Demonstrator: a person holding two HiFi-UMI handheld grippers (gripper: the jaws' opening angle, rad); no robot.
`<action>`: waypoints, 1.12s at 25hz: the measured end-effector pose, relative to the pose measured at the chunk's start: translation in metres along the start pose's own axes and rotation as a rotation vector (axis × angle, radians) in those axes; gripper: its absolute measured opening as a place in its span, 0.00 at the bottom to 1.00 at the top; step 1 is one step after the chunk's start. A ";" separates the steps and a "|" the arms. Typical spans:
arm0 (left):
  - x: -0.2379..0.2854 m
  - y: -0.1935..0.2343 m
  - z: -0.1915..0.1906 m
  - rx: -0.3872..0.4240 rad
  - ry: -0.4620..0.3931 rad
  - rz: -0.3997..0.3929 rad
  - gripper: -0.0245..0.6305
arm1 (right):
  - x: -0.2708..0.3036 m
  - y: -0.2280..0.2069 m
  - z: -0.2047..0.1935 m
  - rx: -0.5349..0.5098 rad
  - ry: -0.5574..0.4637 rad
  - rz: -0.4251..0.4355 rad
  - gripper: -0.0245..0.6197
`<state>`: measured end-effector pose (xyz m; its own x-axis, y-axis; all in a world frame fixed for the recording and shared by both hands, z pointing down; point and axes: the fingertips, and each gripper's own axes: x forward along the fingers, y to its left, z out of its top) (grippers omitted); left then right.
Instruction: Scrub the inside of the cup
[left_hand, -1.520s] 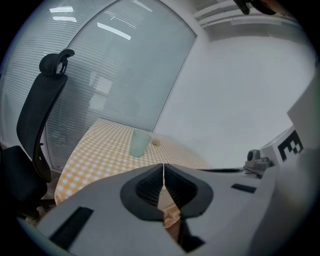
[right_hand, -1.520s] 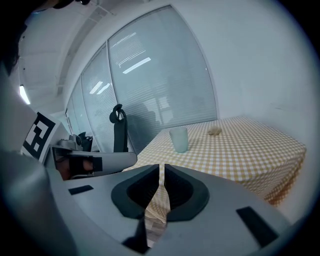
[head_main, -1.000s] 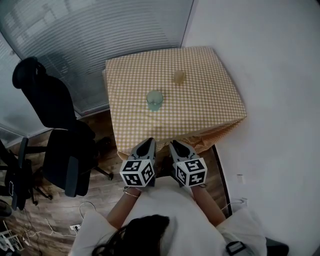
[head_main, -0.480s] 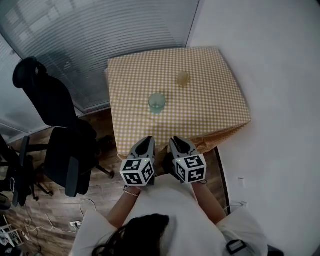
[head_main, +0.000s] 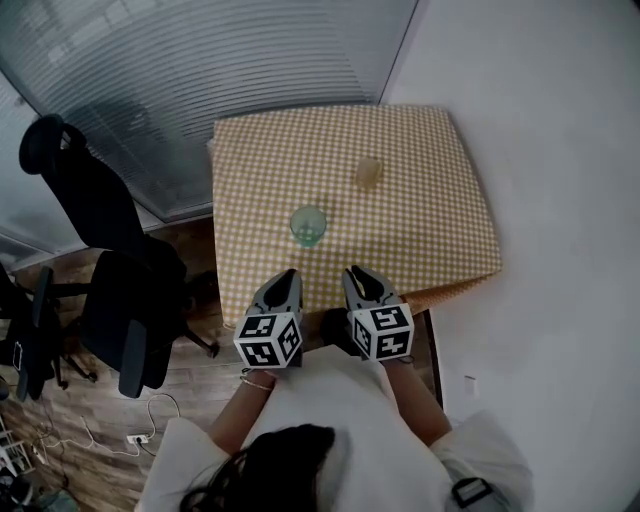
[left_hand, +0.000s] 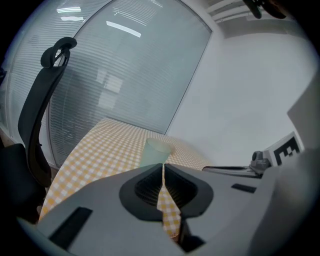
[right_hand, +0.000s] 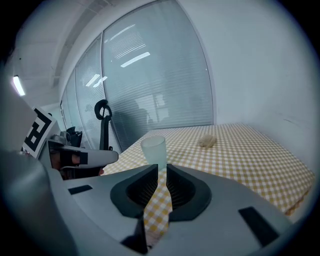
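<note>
A pale green translucent cup (head_main: 308, 225) stands upright near the middle of a table with a yellow checked cloth (head_main: 430, 240). Beyond it, further right, lies a small tan scrubbing pad (head_main: 368, 172). My left gripper (head_main: 283, 283) and right gripper (head_main: 358, 278) hover side by side at the table's near edge, short of the cup, both shut and empty. In the left gripper view the cup (left_hand: 156, 152) rises just past the left gripper (left_hand: 163, 167). From the right gripper view, the cup (right_hand: 153, 150) sits ahead of the right gripper (right_hand: 162, 170), with the pad (right_hand: 206, 142) behind it.
A black office chair (head_main: 100, 260) stands left of the table on a wooden floor with cables (head_main: 90, 440). Window blinds (head_main: 200, 80) run behind the table. A white wall (head_main: 560, 200) closes in the right side.
Both grippers have moved forward, from in front of the table to its near edge, closer to the cup. Their jaws stay shut.
</note>
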<state>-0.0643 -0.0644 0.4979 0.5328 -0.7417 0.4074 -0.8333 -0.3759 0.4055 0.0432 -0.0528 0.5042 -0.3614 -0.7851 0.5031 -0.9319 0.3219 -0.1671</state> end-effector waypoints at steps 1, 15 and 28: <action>0.004 0.001 0.003 0.007 -0.003 0.009 0.06 | 0.004 -0.006 0.005 -0.005 -0.002 0.002 0.10; 0.031 0.055 0.042 -0.048 -0.034 0.189 0.06 | 0.072 -0.072 0.053 -0.050 0.023 -0.007 0.11; 0.056 0.058 0.052 -0.084 -0.038 0.249 0.06 | 0.115 -0.115 0.075 -0.097 0.083 0.004 0.29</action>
<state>-0.0903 -0.1568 0.5018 0.3057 -0.8263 0.4731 -0.9219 -0.1327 0.3639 0.1065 -0.2200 0.5179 -0.3578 -0.7384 0.5716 -0.9216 0.3777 -0.0889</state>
